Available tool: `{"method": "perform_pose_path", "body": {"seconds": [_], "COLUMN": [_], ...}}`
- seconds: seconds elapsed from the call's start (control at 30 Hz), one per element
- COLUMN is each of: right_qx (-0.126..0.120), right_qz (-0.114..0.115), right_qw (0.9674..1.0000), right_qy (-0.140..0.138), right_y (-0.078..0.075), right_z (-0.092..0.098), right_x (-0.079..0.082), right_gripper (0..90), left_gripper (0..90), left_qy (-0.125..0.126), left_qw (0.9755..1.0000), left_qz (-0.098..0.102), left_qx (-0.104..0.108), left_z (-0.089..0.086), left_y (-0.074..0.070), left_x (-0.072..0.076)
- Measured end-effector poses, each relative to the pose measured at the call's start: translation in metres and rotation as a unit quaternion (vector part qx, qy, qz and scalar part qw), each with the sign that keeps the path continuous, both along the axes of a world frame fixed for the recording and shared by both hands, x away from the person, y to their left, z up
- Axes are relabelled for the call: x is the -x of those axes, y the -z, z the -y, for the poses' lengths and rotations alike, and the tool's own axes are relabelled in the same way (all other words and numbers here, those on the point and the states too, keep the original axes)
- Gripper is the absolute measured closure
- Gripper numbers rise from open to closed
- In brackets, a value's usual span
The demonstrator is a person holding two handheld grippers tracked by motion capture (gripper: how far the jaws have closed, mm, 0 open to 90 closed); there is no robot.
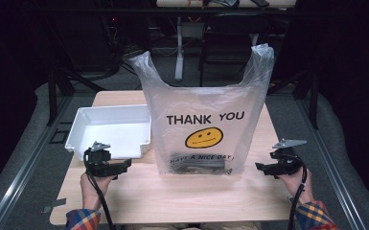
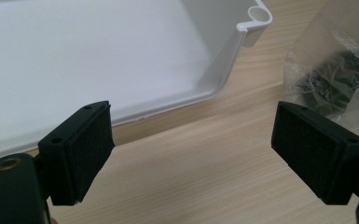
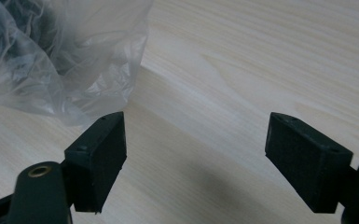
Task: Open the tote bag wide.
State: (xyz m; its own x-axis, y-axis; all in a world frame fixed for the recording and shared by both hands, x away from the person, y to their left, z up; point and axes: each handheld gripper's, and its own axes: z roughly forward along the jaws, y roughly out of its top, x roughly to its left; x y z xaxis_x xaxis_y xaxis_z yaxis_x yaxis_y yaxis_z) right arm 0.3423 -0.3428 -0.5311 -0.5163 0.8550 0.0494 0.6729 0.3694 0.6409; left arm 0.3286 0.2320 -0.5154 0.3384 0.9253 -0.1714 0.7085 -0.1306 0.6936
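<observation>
Your thin crinkly see-through bag (image 1: 206,120) with the smiley print stands upright mid-worktop (image 1: 182,191), something dark lying in its bottom. The smooth white plastic tray (image 1: 110,130), rounded corners, sits just left of it. Your left gripper (image 1: 121,166) and right gripper (image 1: 263,167) flank the bag, fingers (image 2: 86,149) spread wide, holding nothing, over pale woodgrain.

A tray (image 1: 110,129) sits left of the bag (image 1: 203,124) on the table (image 1: 182,196).
</observation>
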Motion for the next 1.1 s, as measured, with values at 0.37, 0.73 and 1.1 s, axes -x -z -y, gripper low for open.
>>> {"method": "perform_pose_path", "body": {"seconds": [0.37, 0.73, 1.1], "right_qx": [-0.014, -0.055, -0.071], "right_qz": [-0.023, 0.003, 0.006], "right_qw": [0.9986, 0.995, 0.9928], "right_qy": [-0.045, -0.083, -0.097], "right_y": [-0.005, -0.025, -0.026], "right_z": [-0.024, -0.05, -0.078], "right_x": [0.004, 0.003, -0.014], "right_gripper": [21.9, 26.0, 73.7], "left_gripper": [13.5, 15.2, 62.3], "left_qy": [0.047, 0.123, 0.17], "left_qw": [0.9986, 0.99, 0.9838], "left_qz": [-0.013, 0.001, 0.011], "left_qx": [0.023, 0.069, 0.057], "left_z": [0.018, 0.066, 0.1], "left_y": [0.005, -0.004, 0.002], "left_x": [-0.001, -0.014, -0.025]}}
